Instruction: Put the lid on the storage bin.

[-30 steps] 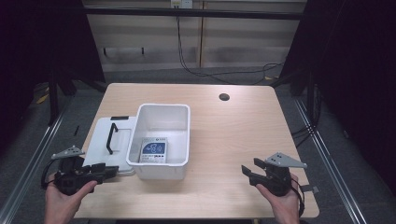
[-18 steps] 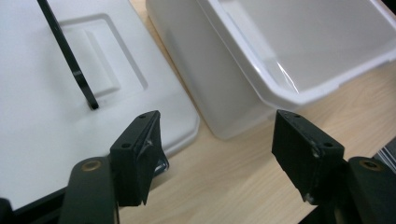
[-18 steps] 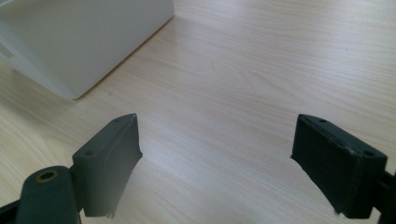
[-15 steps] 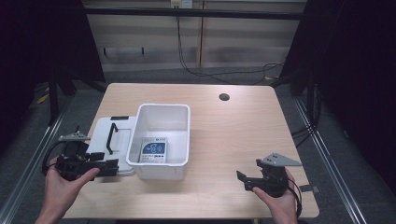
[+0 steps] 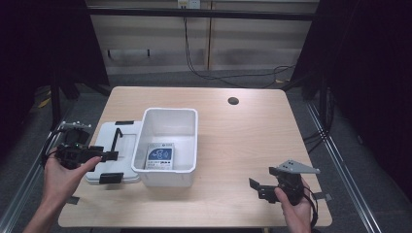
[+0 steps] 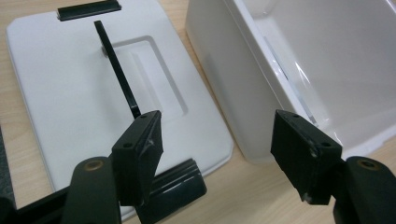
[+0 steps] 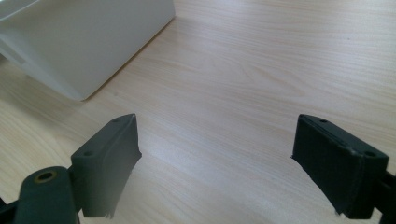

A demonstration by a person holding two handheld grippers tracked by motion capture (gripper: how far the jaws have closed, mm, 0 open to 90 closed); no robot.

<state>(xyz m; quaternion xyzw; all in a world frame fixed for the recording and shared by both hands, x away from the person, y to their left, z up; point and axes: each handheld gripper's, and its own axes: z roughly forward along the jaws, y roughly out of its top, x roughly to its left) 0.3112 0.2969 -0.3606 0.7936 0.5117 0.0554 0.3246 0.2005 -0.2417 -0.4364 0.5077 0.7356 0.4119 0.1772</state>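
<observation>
A white bin (image 5: 190, 127) stands mid-table with a blue-and-white packet (image 5: 160, 156) lying inside. A white lid (image 5: 125, 156) with a raised black handle (image 5: 116, 138) and black end clips lies flat against the bin's left side. My left gripper (image 5: 110, 156) hovers over the lid's left part, pointing at the bin. In the left gripper view its jaws (image 6: 217, 144) have just been opening and stand apart with nothing between them, above the lid (image 6: 70, 84), a clip (image 6: 175, 186) and the bin (image 6: 224, 79). My right gripper (image 5: 256, 187) is at the front right. Its jaws (image 7: 215, 158) have just opened wide over bare wood.
The wooden table (image 5: 243, 145) has a small dark round hole (image 5: 233, 101) near its back edge. A corner of the bin (image 7: 84, 37) lies ahead and left of the right gripper. Dark floor and cables surround the table.
My left hand has lifted and shifted back and outward along the lid's left side. The right hand has stayed in place.
</observation>
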